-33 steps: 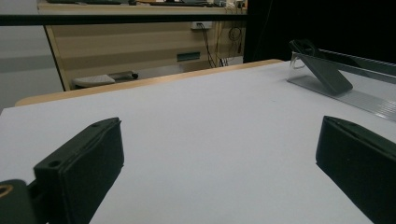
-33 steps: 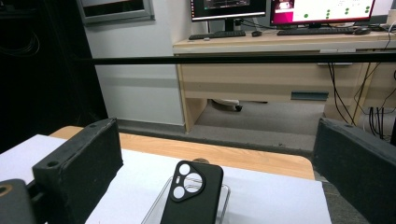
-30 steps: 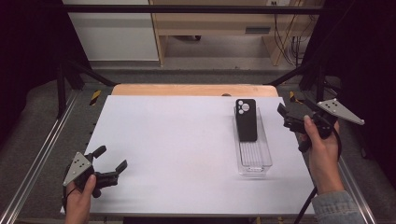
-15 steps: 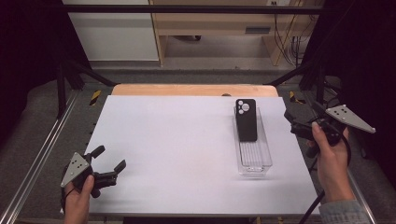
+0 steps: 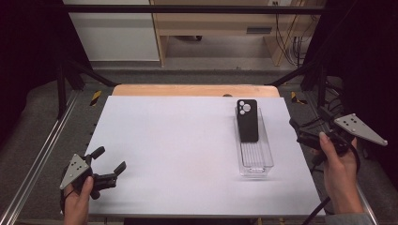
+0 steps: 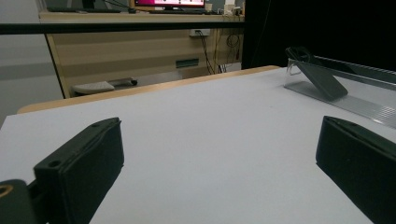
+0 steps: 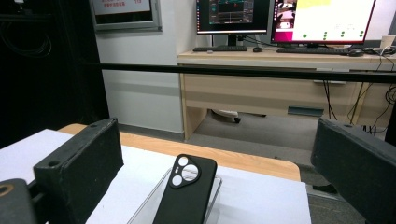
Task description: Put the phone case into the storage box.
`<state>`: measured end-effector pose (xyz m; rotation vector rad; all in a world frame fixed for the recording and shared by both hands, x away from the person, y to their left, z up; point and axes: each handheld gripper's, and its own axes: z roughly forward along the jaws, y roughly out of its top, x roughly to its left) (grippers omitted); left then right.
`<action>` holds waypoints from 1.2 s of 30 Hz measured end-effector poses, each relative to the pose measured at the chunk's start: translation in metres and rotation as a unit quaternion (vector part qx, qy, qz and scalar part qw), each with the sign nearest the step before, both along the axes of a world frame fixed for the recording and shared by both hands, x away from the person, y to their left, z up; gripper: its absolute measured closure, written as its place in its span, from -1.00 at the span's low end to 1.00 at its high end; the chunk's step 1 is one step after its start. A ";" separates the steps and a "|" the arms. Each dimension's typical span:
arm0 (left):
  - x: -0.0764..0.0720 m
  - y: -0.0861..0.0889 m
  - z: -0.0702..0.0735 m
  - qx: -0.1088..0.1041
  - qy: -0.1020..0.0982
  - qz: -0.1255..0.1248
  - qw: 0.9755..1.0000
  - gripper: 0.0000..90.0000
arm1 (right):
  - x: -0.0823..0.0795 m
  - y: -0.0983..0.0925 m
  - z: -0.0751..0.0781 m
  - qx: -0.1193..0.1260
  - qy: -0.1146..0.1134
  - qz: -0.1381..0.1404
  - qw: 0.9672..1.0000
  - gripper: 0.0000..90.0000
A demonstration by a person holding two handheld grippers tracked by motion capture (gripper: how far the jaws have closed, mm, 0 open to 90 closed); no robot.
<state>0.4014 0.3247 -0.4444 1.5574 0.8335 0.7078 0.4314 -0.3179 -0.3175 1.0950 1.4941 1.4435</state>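
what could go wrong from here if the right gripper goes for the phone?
1. The phone leans tilted on the far end of the clear tray; a nudge could slide it down flat, probably harder to grip.
2. The tray looks light and sits loose on the table; pulling the phone may drag or tip it.
3. The right gripper is off the table's right edge, open; a low approach could clip the tray wall first.

Between our left gripper (image 5: 109,162) and right gripper (image 5: 307,131) the white table (image 5: 178,140) lies bare. Just inboard of our right gripper, the clear tray (image 5: 256,152) with the black phone (image 5: 247,120) propped in it blocks that side.
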 end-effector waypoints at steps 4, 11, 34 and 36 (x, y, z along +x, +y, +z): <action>0.000 0.000 0.001 -0.001 -0.001 0.001 1.000 -0.98 | -0.005 0.000 -0.004 -0.008 0.002 0.000 1.000 -0.95; -0.001 0.001 0.001 0.000 -0.002 -0.001 1.000 -0.98 | -0.014 0.000 -0.012 -0.012 -0.001 -0.002 1.000 -0.95; -0.001 -0.001 0.001 0.008 -0.004 -0.004 1.000 -0.98 | -0.035 0.002 -0.039 -0.031 -0.004 0.003 1.000 -0.95; -0.002 -0.001 0.001 0.009 -0.005 -0.004 1.000 -0.98 | -0.037 0.004 -0.041 -0.033 -0.004 0.006 0.999 -0.95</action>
